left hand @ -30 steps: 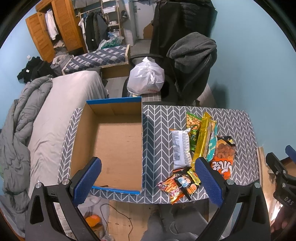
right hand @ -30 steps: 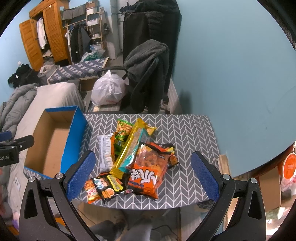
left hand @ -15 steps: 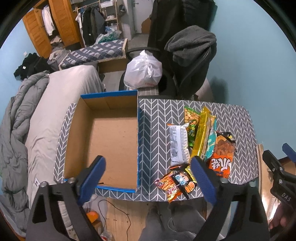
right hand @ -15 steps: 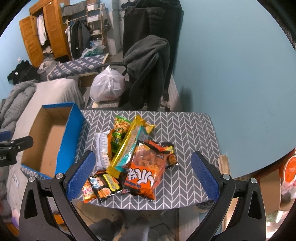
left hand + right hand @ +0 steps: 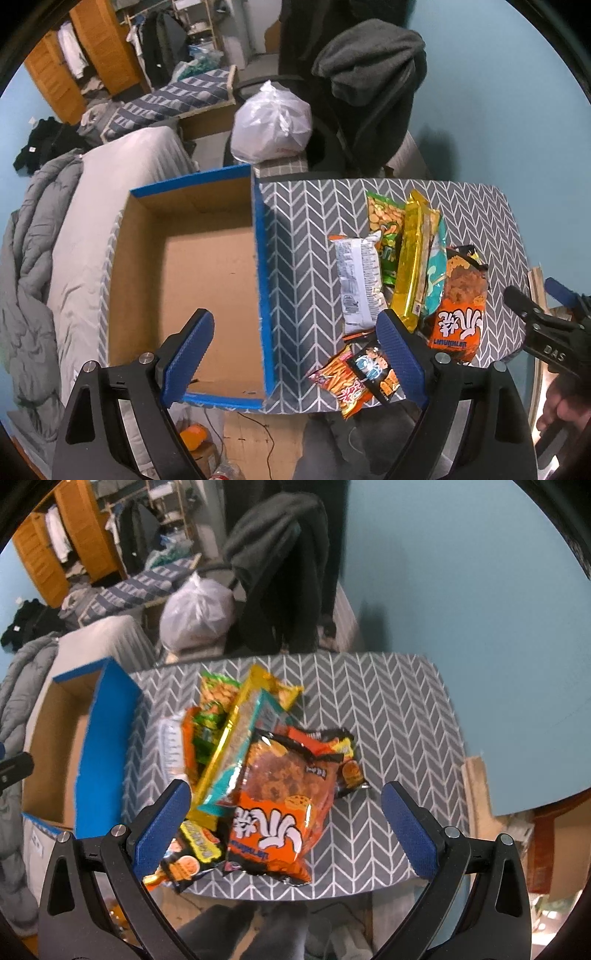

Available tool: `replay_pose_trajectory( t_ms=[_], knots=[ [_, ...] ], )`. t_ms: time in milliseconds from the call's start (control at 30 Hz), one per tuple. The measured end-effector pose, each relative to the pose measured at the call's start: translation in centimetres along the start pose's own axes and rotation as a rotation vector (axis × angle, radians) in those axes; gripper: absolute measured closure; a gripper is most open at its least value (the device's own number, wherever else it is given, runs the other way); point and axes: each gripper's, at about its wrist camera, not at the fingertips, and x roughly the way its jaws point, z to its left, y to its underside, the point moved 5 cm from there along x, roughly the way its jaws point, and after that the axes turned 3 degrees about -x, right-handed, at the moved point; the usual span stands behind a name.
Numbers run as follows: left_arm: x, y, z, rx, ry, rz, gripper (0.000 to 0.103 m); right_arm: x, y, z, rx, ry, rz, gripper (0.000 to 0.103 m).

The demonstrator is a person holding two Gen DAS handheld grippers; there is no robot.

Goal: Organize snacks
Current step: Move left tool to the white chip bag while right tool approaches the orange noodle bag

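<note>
Both tongs are wide open and hold nothing. Your right tongs [image 5: 282, 825] hang over the snack pile, and the big orange bag [image 5: 275, 805] sits right between the two blue fingers [image 5: 162, 827]. Just past the left finger lie the long yellow pack [image 5: 236, 734] and the green pack [image 5: 212, 701]. Under that finger, a small dark pack [image 5: 184, 860] pokes over the near edge of the table [image 5: 388, 716].

Your left tongs [image 5: 297, 356] hang over the near wall of the blue box [image 5: 264, 295]. One finger is above the bare box floor, and the other is above the small packs by the white pack [image 5: 358, 280].

No snack is in the box yet, so I think you are at the very start: picking the first one. The orange bag lies on top, so it looks like the easy one. Next, you would lower the right tongs, close them on the bag, and carry it over the blue wall. Go soft, because the bag is puffy and may slip.
</note>
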Motion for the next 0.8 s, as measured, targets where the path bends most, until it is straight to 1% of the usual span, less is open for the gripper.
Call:
replay_pose_trajectory(
  t_ms=[200, 400, 567, 800],
  knots=[
    [3.4, -0.2, -1.2, 0.016, 0.007, 0.028, 0.012, 4.1, 1.1, -1.3, 0.058, -0.034, 0.095, 0.001],
    [6.5, -0.5, -2.1, -0.004, 0.032, 0.054, 0.012, 7.5, 2.6, -1.7, 0.101, -0.058, 0.173, 0.001],
    [8.8, -0.6, -2.8, -0.001, 0.033, 0.089, 0.012, 9.2, 3.4, -1.4, 0.131, -0.087, 0.208, 0.001],
    [10.9, -0.5, -3.2, 0.02, 0.003, 0.112, 0.012, 11.0, 3.4, -1.2, 0.127, -0.091, 0.237, 0.001]
  ],
)
